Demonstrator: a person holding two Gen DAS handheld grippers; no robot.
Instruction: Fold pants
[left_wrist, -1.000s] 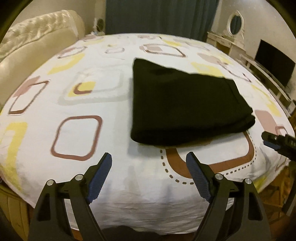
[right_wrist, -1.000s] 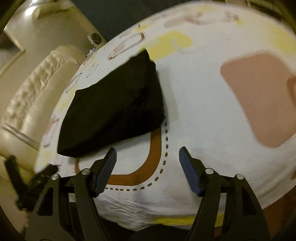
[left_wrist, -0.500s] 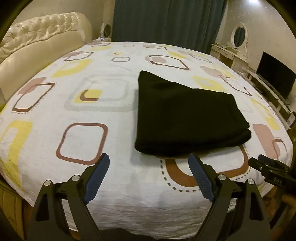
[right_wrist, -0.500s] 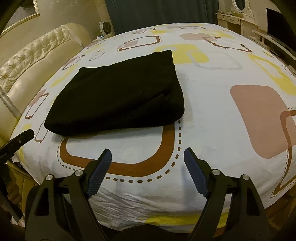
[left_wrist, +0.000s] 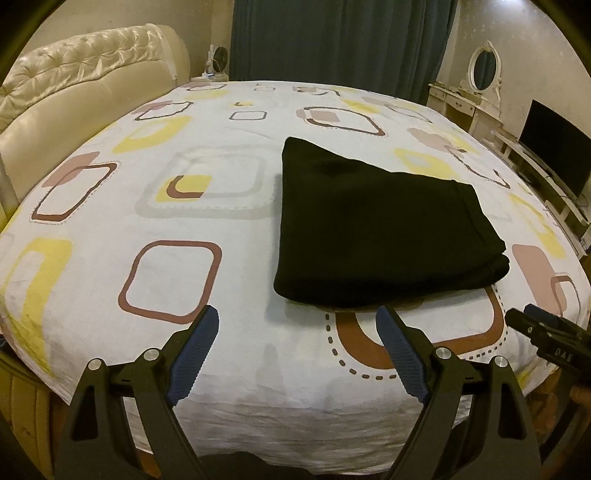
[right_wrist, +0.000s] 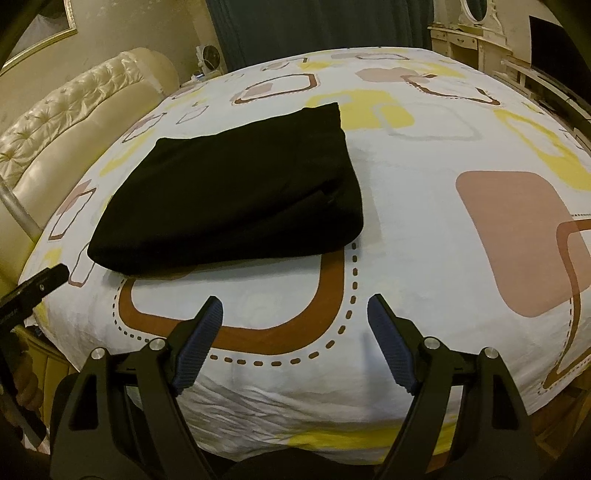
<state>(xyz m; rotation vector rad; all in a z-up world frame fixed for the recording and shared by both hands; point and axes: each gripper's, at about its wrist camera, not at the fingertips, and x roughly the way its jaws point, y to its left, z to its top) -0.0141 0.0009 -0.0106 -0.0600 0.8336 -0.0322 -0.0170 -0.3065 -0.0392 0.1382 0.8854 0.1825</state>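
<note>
Left gripper (left_wrist: 297, 332): fingers (left_wrist: 194, 350) spread wide, released, gripping nothing, only the bed's sheet showing between the blue pads. Held low over the near edge of the bed (left_wrist: 110, 229), pointing down and forward. Right gripper (right_wrist: 295, 325): fingers (right_wrist: 199, 343) likewise wide apart and empty, touching nothing, poised above the brown dotted square printed on the sheet.

Pants (left_wrist: 376, 232): black, folded into a thick rectangular bundle, lying flat on the patterned sheet. Seen from the left wrist view, placed ahead of the fingers and a little to the right, near folded edge just beyond the right fingertip, apart from both pads. Seen from the right wrist view, pants (right_wrist: 236, 199) lying ahead and to the left, near edge resting along the top of the brown square, clear of the fingers. Layered fold edges visible at the bundle's right corner.

Tip of the right gripper's body visible at the right edge of the left wrist view, beside the bed's edge; tip of the left gripper likewise visible at the left edge of the right wrist view. Cream tufted headboard (left_wrist: 81, 96) at far left, dark curtain (left_wrist: 340, 40) behind the bed.
</note>
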